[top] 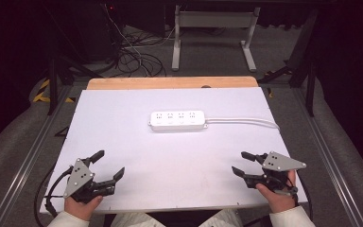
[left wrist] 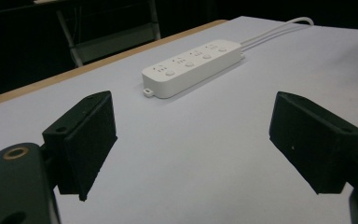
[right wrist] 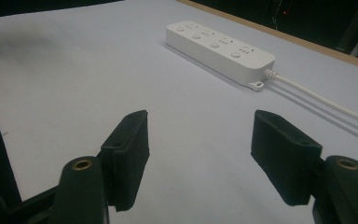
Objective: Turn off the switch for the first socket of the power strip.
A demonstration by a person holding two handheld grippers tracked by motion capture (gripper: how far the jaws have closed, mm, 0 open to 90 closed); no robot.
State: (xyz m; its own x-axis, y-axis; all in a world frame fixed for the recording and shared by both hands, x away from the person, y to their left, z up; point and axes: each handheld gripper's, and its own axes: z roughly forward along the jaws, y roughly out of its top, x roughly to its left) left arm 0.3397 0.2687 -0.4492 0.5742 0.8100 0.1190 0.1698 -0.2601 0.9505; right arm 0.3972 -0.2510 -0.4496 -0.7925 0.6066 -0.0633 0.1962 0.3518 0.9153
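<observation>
A white power strip (top: 177,120) lies flat mid-bench (top: 123,142), its cord (top: 246,121) trailing right. Both the left tongs (top: 108,164) and the right tongs (top: 239,163) are released, empty, near the front edge. A good approach probably grips the strip's narrow sides squarely.

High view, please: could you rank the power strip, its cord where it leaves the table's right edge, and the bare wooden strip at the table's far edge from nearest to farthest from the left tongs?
1. Power strip, mid-table, ahead and right of the left tongs.
2. Wooden strip, along the far edge.
3. Cord at the right edge, across the table.
</observation>
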